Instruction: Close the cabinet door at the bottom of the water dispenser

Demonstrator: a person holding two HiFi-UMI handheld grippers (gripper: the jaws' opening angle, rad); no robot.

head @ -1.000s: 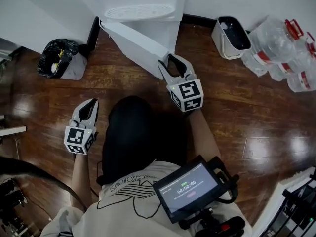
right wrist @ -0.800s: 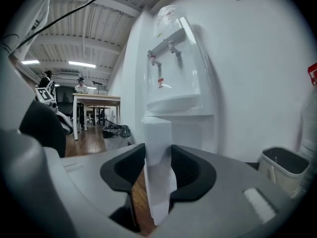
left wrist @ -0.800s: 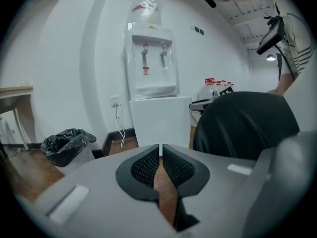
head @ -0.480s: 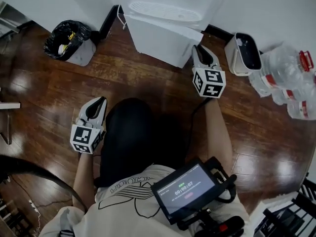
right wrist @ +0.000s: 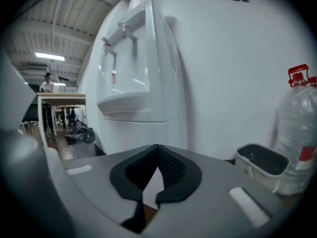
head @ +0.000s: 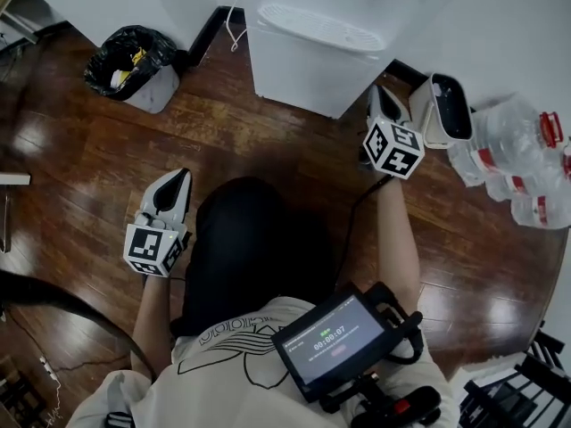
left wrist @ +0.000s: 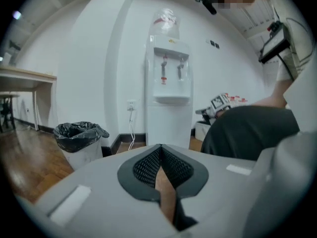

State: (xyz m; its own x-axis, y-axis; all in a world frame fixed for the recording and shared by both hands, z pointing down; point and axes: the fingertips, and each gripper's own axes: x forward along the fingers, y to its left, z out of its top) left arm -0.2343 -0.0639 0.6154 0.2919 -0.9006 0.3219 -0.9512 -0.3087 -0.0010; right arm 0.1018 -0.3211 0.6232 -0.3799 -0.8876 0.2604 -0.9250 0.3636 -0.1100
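The white water dispenser (head: 312, 52) stands against the wall, and its bottom cabinet door (head: 308, 77) lies flush with the body. My right gripper (head: 382, 94) sits at the dispenser's front right corner, close to the door's edge, shut with nothing between its jaws. In the right gripper view the dispenser (right wrist: 143, 93) rises close ahead of the shut right gripper (right wrist: 157, 150). My left gripper (head: 177, 181) hovers over the floor well in front and to the left, shut and empty. In the left gripper view the left gripper (left wrist: 159, 150) faces the dispenser (left wrist: 168, 108) from a distance.
A bin lined with a black bag (head: 134, 61) stands left of the dispenser, with a power cable (head: 234, 27) by the wall. A small white container (head: 446, 110) and several large water bottles (head: 522, 163) crowd the right. A monitor (head: 335, 341) hangs at the person's chest.
The cabinet door has swung from wide open to flush with the dispenser. My right gripper followed it towards the dispenser's right corner and its jaws came together. The left gripper barely shifted.
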